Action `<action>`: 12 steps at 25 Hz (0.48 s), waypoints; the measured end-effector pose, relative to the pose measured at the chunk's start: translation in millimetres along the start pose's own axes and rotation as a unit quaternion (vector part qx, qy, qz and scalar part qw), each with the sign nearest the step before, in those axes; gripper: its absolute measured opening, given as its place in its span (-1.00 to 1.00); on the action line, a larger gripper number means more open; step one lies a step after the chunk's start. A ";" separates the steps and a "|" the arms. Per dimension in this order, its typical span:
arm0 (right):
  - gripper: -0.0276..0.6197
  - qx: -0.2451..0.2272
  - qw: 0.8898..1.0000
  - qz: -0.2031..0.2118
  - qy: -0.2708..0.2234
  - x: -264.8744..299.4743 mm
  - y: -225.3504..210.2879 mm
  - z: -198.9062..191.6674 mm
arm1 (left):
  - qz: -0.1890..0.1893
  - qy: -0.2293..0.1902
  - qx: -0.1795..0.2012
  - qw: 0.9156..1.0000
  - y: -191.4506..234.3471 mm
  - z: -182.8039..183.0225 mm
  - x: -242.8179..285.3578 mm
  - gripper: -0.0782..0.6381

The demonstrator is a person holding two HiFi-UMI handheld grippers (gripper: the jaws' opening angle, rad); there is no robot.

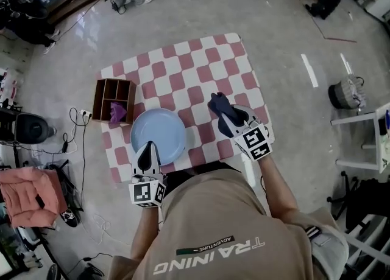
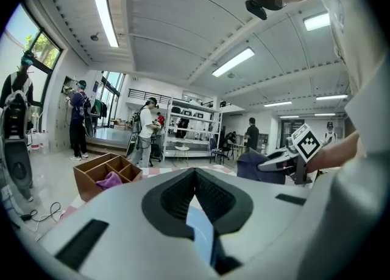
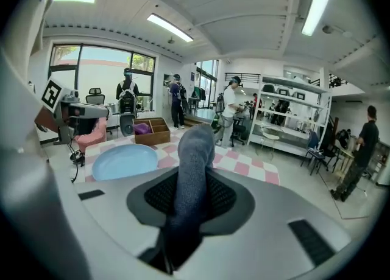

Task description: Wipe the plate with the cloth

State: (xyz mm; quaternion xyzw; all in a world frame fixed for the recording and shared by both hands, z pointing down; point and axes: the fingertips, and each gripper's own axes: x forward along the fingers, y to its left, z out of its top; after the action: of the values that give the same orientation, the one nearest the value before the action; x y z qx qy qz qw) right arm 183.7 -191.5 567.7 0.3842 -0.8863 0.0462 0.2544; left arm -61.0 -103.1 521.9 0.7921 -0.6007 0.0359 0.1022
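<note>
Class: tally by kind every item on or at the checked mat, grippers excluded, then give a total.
plate: 1
cloths: 2 (dark cloth, purple cloth)
wooden box: 1
Total: 4

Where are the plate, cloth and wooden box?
plate (image 1: 159,133): head view, centre of its blue face.
cloth (image 1: 219,106): head view, its bunched free end.
wooden box (image 1: 97,101): head view, its left wall.

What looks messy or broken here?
Nothing stands out. The blue plate is whole, with the left gripper pinching its rim. The right gripper holds the dark cloth, off the plate. A purple rag sits in the wooden box.
</note>
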 end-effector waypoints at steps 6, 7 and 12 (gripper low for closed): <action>-0.58 -0.017 0.999 0.031 -0.028 23.8 53.9 42.5 | 0.028 -0.013 -0.021 0.999 47.0 4.7 -35.3 -0.75; -0.58 -0.020 0.999 0.034 -0.033 26.2 60.9 52.1 | 0.030 -0.017 -0.021 0.999 53.9 7.2 -39.0 -0.75; -0.58 -0.033 0.997 0.061 -0.043 44.2 106.1 83.3 | 0.031 -0.027 -0.019 0.999 91.0 12.4 -52.0 -0.75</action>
State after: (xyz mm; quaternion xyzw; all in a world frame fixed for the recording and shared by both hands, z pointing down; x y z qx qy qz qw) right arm 48.9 -169.3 529.1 0.3229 -0.9191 0.0161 0.2252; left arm -163.4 -80.0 511.3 0.7715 -0.6284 0.0059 0.0995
